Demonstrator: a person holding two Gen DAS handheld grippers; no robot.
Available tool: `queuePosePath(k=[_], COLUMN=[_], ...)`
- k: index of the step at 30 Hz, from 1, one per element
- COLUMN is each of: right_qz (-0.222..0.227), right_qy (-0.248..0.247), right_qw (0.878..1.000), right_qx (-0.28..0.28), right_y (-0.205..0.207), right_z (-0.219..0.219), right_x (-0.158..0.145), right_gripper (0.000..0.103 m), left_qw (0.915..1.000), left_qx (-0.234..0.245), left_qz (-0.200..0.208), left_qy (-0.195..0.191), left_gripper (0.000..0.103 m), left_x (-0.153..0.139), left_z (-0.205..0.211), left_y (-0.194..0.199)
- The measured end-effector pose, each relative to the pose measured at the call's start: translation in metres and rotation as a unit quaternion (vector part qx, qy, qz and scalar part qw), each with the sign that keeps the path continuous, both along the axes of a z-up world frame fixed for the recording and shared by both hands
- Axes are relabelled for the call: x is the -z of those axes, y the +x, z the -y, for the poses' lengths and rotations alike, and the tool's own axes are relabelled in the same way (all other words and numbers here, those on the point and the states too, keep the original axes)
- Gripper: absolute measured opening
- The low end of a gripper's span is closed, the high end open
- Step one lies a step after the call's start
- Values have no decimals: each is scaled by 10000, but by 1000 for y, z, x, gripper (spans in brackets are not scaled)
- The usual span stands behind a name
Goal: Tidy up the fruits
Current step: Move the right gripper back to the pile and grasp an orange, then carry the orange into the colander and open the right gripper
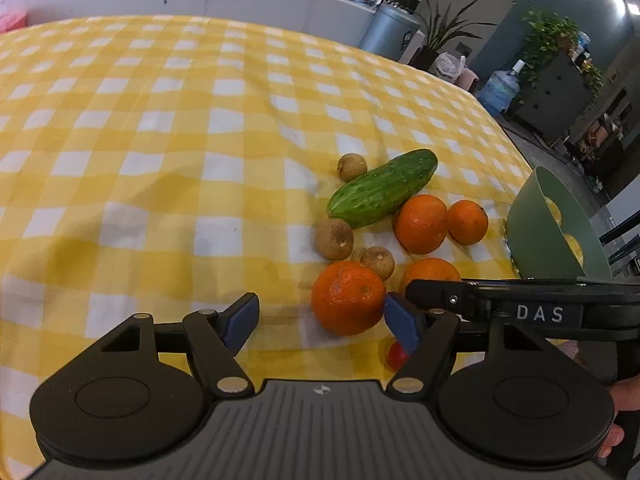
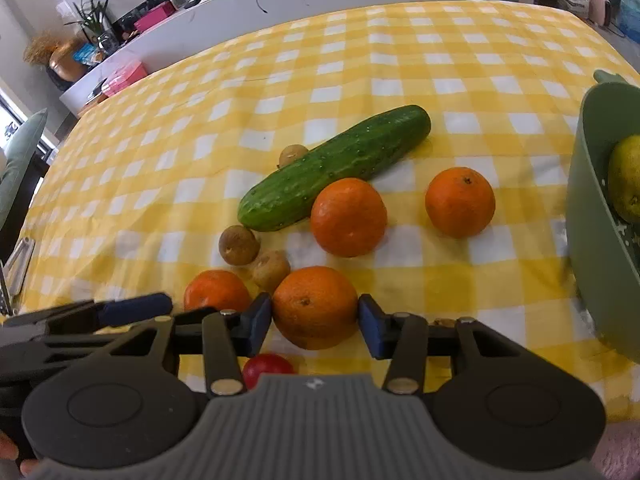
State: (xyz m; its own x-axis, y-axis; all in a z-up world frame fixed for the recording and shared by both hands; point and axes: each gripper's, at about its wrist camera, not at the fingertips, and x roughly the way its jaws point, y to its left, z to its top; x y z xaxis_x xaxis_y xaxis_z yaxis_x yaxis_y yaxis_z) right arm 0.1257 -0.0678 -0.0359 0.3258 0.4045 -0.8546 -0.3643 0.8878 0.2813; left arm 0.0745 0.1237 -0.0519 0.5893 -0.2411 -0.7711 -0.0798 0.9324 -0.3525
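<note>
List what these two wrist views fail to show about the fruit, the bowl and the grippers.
- Green bowl: cut off by the right edge in both views; its full contents are hidden.
- Red fruit: mostly hidden behind the gripper body in both views.
- Right gripper: pads flank an orange; contact cannot be told.
- Nearest-left orange: its lower part is hidden by the left gripper's finger.

The checked tablecloth [image 1: 160, 128] lies bare across the left and upper parts of the left wrist view, leaving a gripper open passage there. At centre right the way is crowded: a cucumber [image 2: 336, 168], oranges [image 2: 348, 216] and small brown fruits [image 2: 239, 245] sit close together, some touching. The green bowl [image 2: 592, 240] blocks the right edge, and a red fruit [image 2: 267, 366] lies just below the cluster.
</note>
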Motion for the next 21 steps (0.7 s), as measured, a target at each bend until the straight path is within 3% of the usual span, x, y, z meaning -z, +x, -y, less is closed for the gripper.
queuePosePath(k=[6,11,14,18,21], right_qz=[309,204,262,266,287], right_qy=[-546,-400,-543,-459,-455], right_qw=[9980,9990,9982,9986,9985], right_qx=[-34,67,9,-29,-42], right_y=[-2,3,3,1,1], right_z=[5,10,5,5,5], right_x=[-3,1,4,5,4], right_gripper=[45,46,45,45,45], left_qw=[9998,9994,9991,9996,9996], left_qx=[182,228,164,160,164], left_qz=[86,189,228,230,235], left_qy=[-58,152,319,35,-77], left_gripper=[80,77,67,51,49], left_x=[4,4,4,5,6], left_z=[9,16,18,12,11], left_y=[5,6,5,5,5])
